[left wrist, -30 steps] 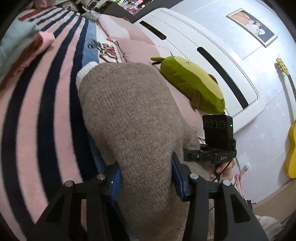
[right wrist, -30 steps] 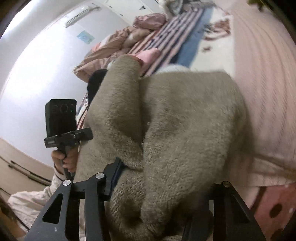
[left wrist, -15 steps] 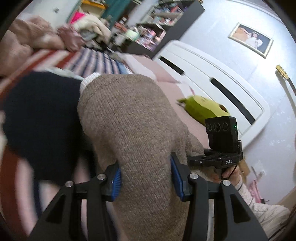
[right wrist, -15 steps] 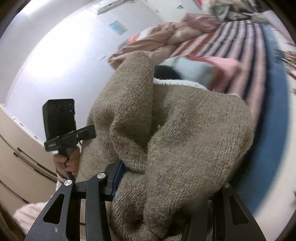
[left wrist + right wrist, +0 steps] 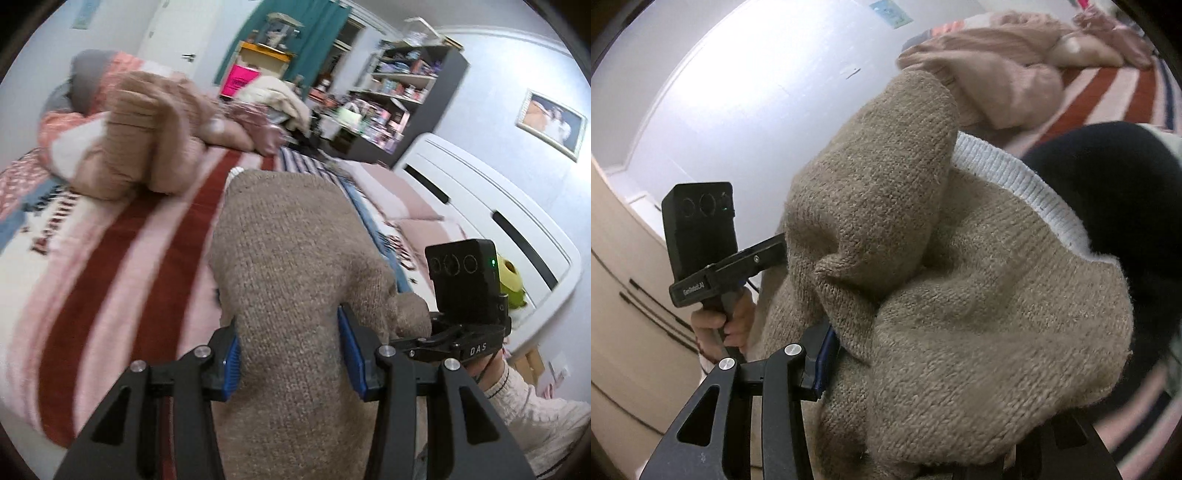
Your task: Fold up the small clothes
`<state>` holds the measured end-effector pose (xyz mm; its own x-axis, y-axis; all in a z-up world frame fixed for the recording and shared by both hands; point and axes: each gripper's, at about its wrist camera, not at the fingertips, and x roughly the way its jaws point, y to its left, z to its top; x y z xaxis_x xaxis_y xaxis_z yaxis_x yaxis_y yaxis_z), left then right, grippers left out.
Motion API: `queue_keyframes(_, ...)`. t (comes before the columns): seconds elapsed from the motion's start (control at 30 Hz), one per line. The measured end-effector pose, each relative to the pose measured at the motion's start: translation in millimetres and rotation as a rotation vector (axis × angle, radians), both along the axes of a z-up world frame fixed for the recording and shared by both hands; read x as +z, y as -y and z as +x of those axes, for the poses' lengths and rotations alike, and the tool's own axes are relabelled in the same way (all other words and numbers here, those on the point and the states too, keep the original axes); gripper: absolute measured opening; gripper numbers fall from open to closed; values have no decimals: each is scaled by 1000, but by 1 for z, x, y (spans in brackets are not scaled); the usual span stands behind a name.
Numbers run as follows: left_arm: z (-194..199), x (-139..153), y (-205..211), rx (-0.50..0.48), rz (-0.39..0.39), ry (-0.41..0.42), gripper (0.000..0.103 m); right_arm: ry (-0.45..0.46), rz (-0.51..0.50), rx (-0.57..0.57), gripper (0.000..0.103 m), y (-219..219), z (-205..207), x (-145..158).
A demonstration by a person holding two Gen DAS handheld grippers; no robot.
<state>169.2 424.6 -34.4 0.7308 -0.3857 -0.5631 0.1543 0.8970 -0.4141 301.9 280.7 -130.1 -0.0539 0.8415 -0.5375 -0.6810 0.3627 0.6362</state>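
2 grippers, 1 brown knit sweater bunched between them! Your left gripper pinches a thick fold between its blue pads, fabric rising straight ahead of it. Your right gripper is buried in knit, jaws clamped on a heaped bundle; its far finger is hidden. A white ribbed cuff lies ahead, a dark garment just beyond it.

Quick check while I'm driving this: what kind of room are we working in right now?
Almost certainly a bedroom in someone's home. The sweater is held over a bed with a striped blanket and a white headboard, and a crowded shelf unit stands against the far wall.
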Motion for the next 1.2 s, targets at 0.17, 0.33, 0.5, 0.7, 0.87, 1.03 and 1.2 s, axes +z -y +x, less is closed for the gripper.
queue_keyframes(0.17,10,-13,-56,77,42,-35,43,-5,-27,16,39,-69,15,-13)
queue_keyframes(0.33,26,-47,-113,153,28,-89,43,-6,-69,19,39,-117,25,-31)
queue_keyframes(0.5,32,-80,-160,224,-26,-134,43,-28,-112,42,39,-158,32,-54)
queue_keyframes(0.7,44,-107,-186,257,-39,-176,43,-76,-150,48,39,-167,36,-77)
queue_keyframes(0.87,37,-107,-185,278,-9,-166,52,-108,-144,63,40,-165,33,-78)
queue_keyframes(1.03,21,-89,-176,323,73,-175,54,-81,-149,69,43,-154,17,-59)
queue_keyframes(1.2,-3,-64,-156,344,114,-141,57,-62,-147,51,46,-119,0,-43)
